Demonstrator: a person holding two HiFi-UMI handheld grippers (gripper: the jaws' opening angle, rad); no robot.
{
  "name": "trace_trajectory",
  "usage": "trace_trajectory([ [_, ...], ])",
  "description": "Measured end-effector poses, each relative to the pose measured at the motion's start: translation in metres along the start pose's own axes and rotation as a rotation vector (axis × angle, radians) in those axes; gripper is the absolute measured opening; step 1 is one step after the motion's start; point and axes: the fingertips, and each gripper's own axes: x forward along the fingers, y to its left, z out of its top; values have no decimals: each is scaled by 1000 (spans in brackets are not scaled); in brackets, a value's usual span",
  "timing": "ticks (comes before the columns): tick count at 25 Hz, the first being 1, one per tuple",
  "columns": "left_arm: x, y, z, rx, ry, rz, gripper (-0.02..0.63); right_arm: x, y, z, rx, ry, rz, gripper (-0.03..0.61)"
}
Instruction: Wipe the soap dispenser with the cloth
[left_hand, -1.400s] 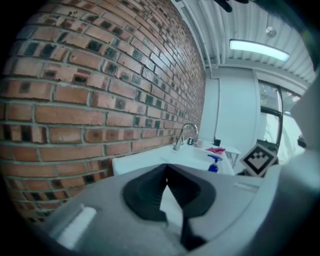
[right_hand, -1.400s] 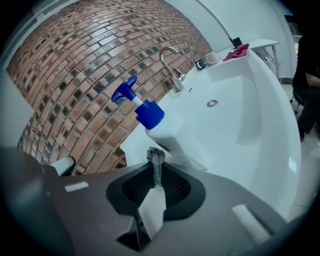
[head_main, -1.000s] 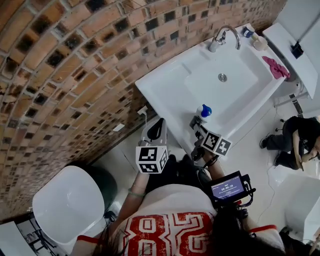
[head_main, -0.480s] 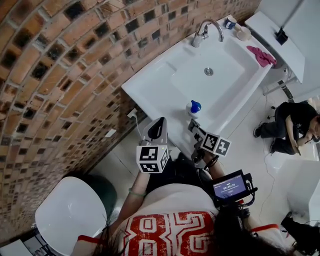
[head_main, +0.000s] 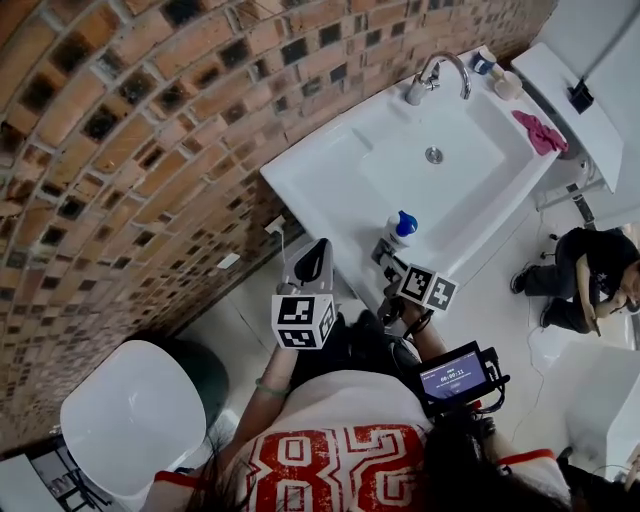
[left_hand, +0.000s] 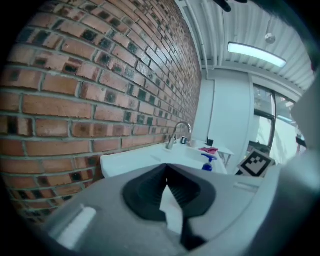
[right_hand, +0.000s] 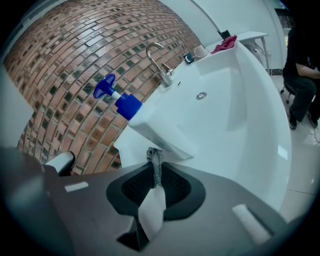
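My right gripper, clamped on a grey cloth, points straight at the dispenser standing just ahead on the sink rim, while my left gripper, closed on nothing, is farther from it.

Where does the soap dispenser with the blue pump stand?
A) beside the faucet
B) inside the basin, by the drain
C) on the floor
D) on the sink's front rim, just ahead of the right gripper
D: the soap dispenser stands on the front rim of the sink, just beyond the right gripper, which pinches a grey cloth, across from the faucet.
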Motion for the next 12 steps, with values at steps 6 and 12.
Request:
trace_trajectory([
  [6, -9, 18, 5, -4, -13, 57, 3, 17, 2, 1, 24, 18, 5, 49],
  [12, -14, 31, 4, -17, -19, 93, 3, 26, -9, 4, 74, 21, -4, 49],
])
